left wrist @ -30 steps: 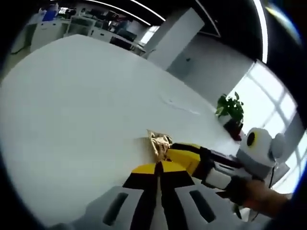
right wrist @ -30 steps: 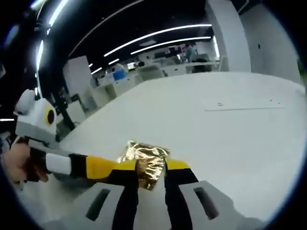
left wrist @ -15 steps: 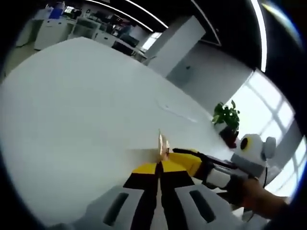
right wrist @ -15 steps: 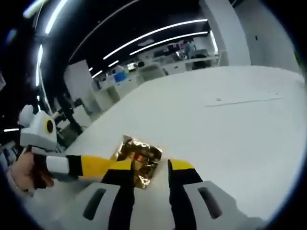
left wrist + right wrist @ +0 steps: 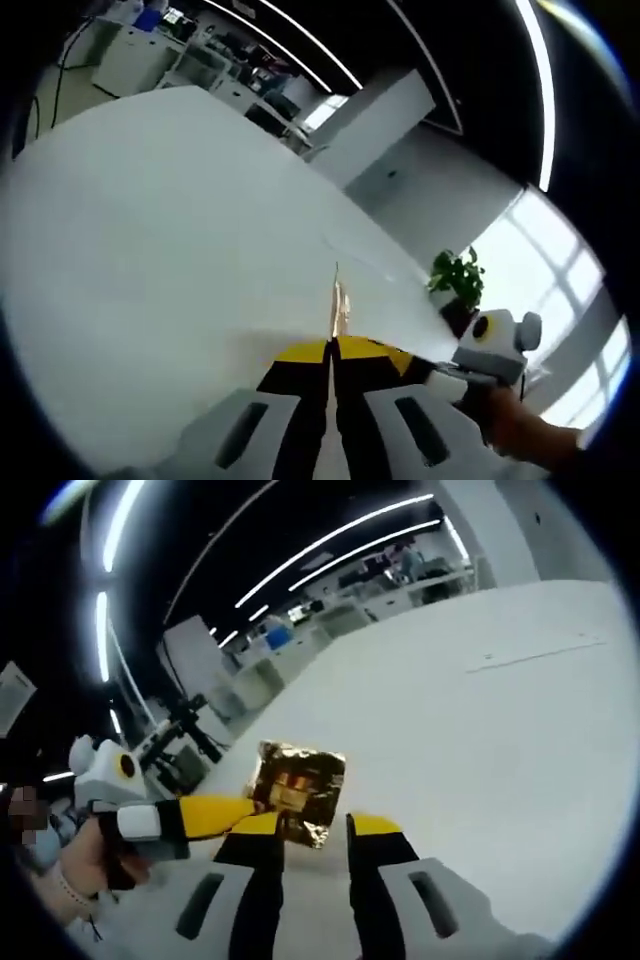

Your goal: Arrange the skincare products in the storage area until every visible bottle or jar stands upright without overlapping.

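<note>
Pinching a gold sachet edge-on above the white table, left gripper clamped on it, right gripper wide, sachet between its jaws.

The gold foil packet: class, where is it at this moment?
In the right gripper view, the gold foil packet is held up over the white table, pinched by the left gripper just ahead of the right gripper.
</note>
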Demonstrator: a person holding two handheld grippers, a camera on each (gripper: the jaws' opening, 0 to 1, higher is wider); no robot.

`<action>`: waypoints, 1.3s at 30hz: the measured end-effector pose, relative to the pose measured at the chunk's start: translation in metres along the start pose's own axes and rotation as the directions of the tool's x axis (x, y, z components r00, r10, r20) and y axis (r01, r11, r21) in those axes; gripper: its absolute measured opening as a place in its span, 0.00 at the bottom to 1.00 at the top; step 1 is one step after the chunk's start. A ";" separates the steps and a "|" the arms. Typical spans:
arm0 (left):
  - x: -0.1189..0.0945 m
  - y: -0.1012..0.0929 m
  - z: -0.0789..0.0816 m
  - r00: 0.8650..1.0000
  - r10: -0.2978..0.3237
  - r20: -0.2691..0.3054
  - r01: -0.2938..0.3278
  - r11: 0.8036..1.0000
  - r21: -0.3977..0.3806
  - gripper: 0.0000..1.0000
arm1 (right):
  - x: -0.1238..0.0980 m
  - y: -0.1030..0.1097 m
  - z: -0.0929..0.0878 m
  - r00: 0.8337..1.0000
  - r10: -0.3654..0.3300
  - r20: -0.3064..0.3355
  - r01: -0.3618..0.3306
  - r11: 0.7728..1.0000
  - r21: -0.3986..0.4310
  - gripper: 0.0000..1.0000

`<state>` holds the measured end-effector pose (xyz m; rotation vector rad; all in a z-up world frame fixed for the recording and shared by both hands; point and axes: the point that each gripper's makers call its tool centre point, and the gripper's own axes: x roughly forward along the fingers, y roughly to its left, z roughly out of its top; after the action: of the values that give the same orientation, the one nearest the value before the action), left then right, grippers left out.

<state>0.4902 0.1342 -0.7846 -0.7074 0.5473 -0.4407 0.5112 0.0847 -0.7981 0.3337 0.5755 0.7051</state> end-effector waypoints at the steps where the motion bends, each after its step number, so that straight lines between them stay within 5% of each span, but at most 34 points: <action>1: -0.001 -0.001 0.000 1.000 -0.003 0.002 0.003 1.000 -0.001 0.00 | 0.000 0.003 0.001 1.000 0.008 0.001 -0.008 1.000 -0.002 0.20; 10: -0.013 0.010 0.000 0.998 0.052 0.019 -0.053 0.998 0.029 0.00 | -0.011 0.019 0.000 0.998 0.066 0.023 -0.068 0.995 0.073 0.05; 39: -0.039 -0.008 -0.024 1.000 0.019 0.009 -0.020 0.995 0.097 0.02 | -0.049 0.057 -0.005 0.992 0.114 -0.046 -0.118 0.988 -0.096 0.01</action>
<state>0.4437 0.1385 -0.7822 -0.6098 0.5213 -0.4429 0.4489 0.0923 -0.7563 0.2633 0.5612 0.8514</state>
